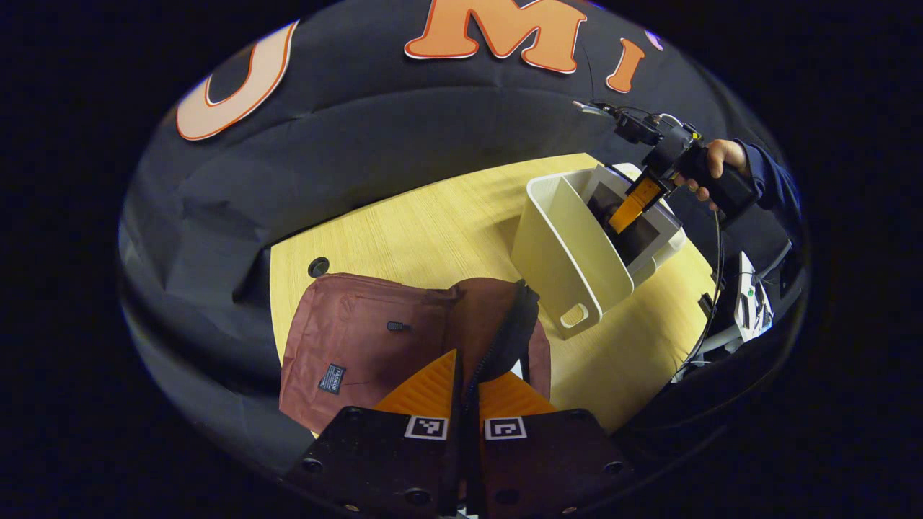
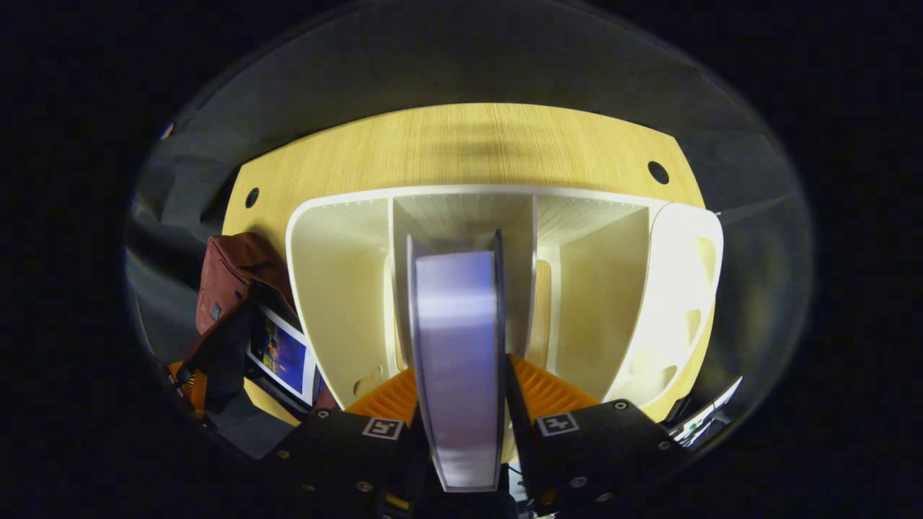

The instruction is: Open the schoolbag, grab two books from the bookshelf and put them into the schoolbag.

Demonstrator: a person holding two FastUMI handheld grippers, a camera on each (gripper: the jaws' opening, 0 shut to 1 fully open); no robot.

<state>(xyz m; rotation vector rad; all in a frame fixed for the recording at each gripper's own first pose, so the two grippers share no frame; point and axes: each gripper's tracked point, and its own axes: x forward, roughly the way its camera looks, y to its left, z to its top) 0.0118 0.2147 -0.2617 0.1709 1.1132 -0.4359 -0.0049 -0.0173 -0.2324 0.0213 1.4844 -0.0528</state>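
Observation:
The maroon schoolbag [image 1: 360, 339] lies on the wooden table, and my left gripper [image 1: 469, 364] is shut on its black opening edge [image 1: 515, 331], holding it up. In the right gripper view the schoolbag [image 2: 231, 277] sits at the left with a colourful book [image 2: 283, 355] showing in its mouth. The white bookshelf [image 1: 562, 252] stands to the right of the bag. My right gripper [image 2: 461, 364] is shut on a book [image 2: 458, 339] standing in the bookshelf's [image 2: 339, 288] middle compartment, page edge towards the camera. From the left gripper view, that right gripper [image 1: 634, 205] reaches down into the shelf, held by a hand [image 1: 721, 160].
The table [image 1: 433, 223] has round cable holes [image 1: 318, 267] near its corners. A white device [image 1: 750, 303] with cables hangs off the table's right edge. The shelf's two outer compartments [image 2: 598, 288] hold no books.

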